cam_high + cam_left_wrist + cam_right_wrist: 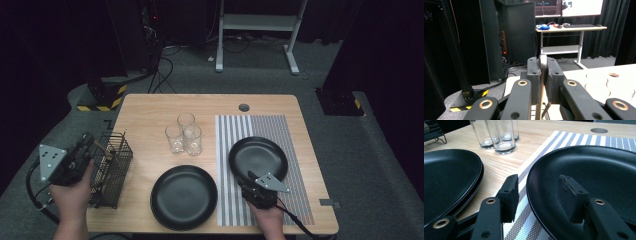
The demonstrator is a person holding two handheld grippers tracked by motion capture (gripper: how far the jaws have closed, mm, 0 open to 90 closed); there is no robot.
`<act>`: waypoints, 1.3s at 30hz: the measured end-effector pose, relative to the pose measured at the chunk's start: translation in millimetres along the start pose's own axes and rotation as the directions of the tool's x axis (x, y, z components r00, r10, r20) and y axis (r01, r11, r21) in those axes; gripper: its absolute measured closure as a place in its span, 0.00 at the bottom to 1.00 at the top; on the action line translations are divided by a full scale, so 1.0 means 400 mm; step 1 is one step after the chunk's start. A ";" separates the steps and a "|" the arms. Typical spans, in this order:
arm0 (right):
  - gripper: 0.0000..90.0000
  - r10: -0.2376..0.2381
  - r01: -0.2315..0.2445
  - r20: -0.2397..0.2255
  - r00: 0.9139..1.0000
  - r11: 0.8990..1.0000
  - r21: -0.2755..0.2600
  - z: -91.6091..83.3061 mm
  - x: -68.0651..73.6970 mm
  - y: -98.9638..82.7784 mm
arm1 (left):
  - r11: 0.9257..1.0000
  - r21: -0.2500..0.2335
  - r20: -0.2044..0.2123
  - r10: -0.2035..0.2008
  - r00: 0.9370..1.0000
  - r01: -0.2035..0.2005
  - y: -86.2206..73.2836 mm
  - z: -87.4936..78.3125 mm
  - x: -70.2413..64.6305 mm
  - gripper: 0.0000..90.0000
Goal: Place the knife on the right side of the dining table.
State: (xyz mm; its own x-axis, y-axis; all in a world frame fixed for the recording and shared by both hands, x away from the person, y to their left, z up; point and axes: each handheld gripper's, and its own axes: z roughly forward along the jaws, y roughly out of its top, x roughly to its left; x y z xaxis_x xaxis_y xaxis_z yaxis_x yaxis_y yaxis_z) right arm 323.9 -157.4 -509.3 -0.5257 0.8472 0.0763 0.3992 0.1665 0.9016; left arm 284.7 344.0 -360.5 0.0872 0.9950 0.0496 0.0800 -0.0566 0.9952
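Observation:
My left gripper point(94, 146) hovers at the table's left edge, over the near top of a black wire basket point(114, 170). In the left gripper view the left gripper point(542, 67) is shut on a slim utensil point(542, 60) that stands upright between the pads; the utensil's lower end point(105, 151) slants toward the basket. My right gripper point(251, 176) sits at the near rim of a black plate point(258, 156) on the striped placemat point(265, 125). In the right gripper view the right gripper point(540, 187) is open and straddles that plate's point(599, 167) rim, one jaw outside and one over the plate, with gaps on both sides.
A second black plate point(184, 196) lies on the bare wood at the front centre, left of the placemat. Three clear glasses point(184, 134) stand clustered behind it. A round hole point(244, 107) is set in the tabletop's far edge.

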 end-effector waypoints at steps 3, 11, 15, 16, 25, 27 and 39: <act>0.56 -0.003 0.003 0.006 1.000 1.000 -0.001 -0.001 0.000 0.000 | 1.000 -0.008 -0.005 -0.003 1.000 0.003 0.000 0.001 0.000 0.92; 0.56 0.002 -0.001 0.012 1.000 1.000 -0.005 -0.002 -0.001 0.000 | 0.999 -0.037 -0.029 0.008 1.000 -0.009 0.006 -0.002 0.008 0.92; 0.56 0.001 0.000 0.013 1.000 1.000 -0.007 -0.003 0.000 0.000 | 0.999 -0.051 -0.031 0.003 1.000 -0.004 0.012 -0.004 0.015 0.92; 0.56 0.001 0.000 0.015 1.000 1.000 -0.007 -0.003 0.000 0.000 | 0.999 -0.050 -0.032 -0.001 0.999 -0.001 0.013 -0.004 0.018 0.92; 0.56 -0.002 0.002 0.014 1.000 1.000 -0.006 -0.003 0.002 -0.001 | 0.996 -0.084 -0.028 -0.005 1.000 0.003 0.025 -0.011 0.017 0.92; 0.56 -0.001 0.001 0.014 1.000 1.000 -0.007 -0.003 0.002 -0.001 | 0.996 -0.088 -0.029 0.000 1.000 -0.003 0.027 -0.011 0.015 0.92; 0.56 -0.002 0.002 0.015 1.000 1.000 -0.008 -0.005 0.003 -0.001 | 0.990 -0.140 -0.022 0.015 1.000 -0.018 0.057 -0.019 -0.001 0.92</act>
State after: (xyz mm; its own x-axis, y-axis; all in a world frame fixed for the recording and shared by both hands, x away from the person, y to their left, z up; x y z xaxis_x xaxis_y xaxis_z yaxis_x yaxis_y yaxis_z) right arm 321.6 -157.6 -508.9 -0.5151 0.8545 0.0678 0.3918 0.1644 0.9052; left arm 278.9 343.0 -337.1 0.0667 0.9955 0.0666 -0.0618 -0.0625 0.9961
